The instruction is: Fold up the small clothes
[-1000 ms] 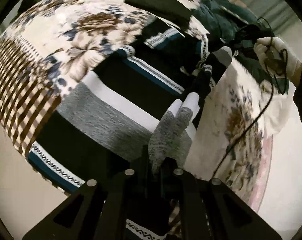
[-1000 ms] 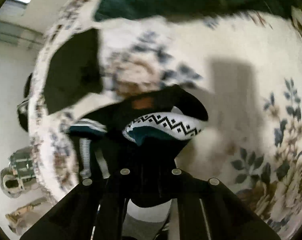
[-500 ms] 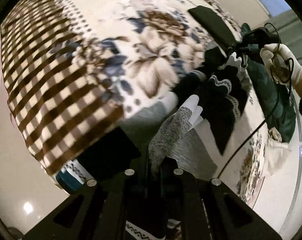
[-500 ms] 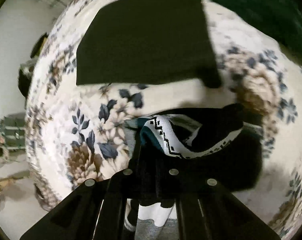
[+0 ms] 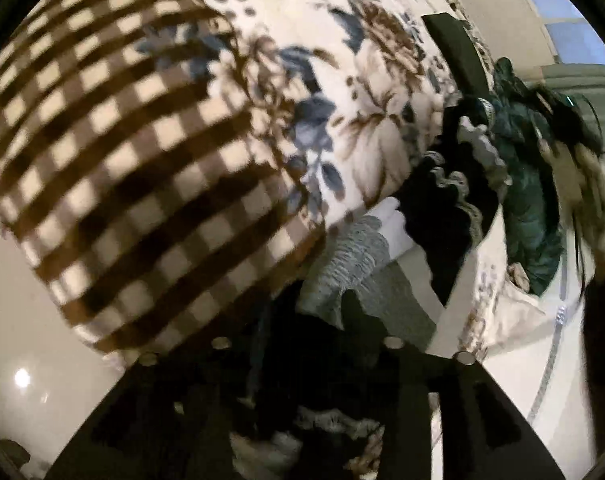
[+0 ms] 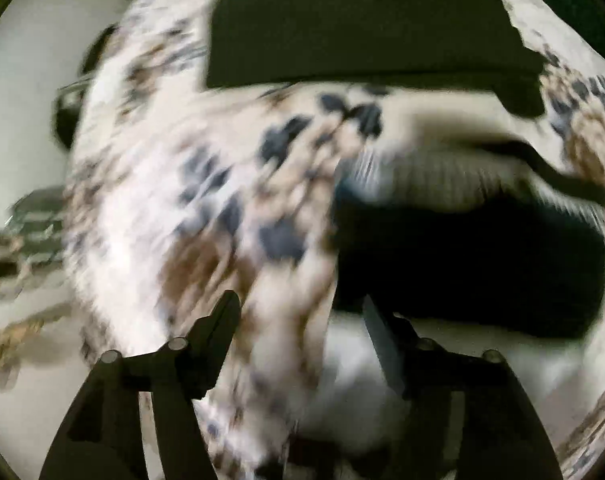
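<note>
A striped knit sweater (image 5: 358, 256), black, grey and white with teal patterned bands, lies bunched on a floral blanket (image 5: 230, 92). My left gripper (image 5: 302, 344) is shut on its grey and black fabric, which drapes over the fingers. In the right wrist view the sweater (image 6: 474, 248) lies dropped on the blanket, blurred by motion. My right gripper (image 6: 298, 316) is open and empty just left of it, its jaws spread wide. The right gripper and its gloved hand (image 5: 582, 184) show blurred at the far right of the left wrist view.
A folded black garment (image 6: 366, 20) lies on the blanket (image 6: 190, 208) beyond the sweater; it also shows in the left wrist view (image 5: 458, 52). A dark green jacket (image 5: 526, 200) lies at the blanket's right side. Pale floor (image 5: 26, 328) lies below the blanket's edge.
My right gripper has opened and let go of the sweater's patterned hem, which dropped onto the blanket. My left gripper kept its hold and drew the sweater toward the checked end.
</note>
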